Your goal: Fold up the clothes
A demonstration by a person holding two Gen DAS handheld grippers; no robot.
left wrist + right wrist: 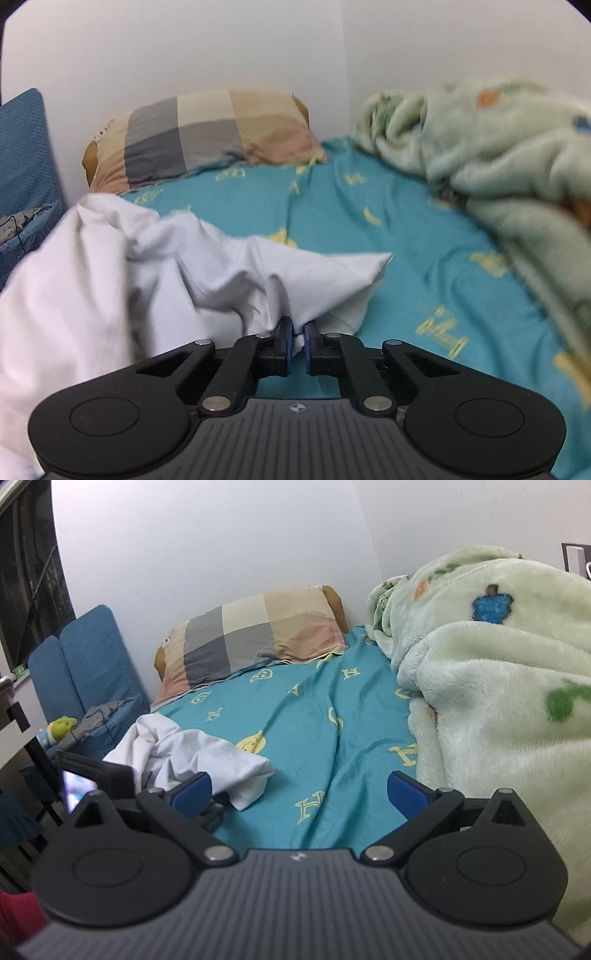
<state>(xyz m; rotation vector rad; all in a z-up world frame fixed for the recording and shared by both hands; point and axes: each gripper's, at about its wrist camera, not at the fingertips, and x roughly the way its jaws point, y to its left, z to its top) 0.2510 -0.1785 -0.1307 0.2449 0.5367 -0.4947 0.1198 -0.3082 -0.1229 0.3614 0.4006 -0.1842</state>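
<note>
Left hand-held gripper (300, 338) is pinched tight on the white garment (177, 266), crumpled at 9 o'clock on the teal bed sheet (406, 236). Right hand-held gripper (300, 792) is spread wide, holding nothing.

A bed has a bright blue-green sheet (295, 716) with yellow letters and a smiley face on it. The sheet is a bit wrinkly. A checked pillow (255, 635) in grey, tan and pink lies at the far end, up against the white wall (207, 539). A fluffy pale green blanket (491, 686) with little pictures is piled up on the right side of the bed. A blue padded chair (92, 657) stands to the left of the bed. A small yellow-green soft toy (62, 726) sits on it.
</note>
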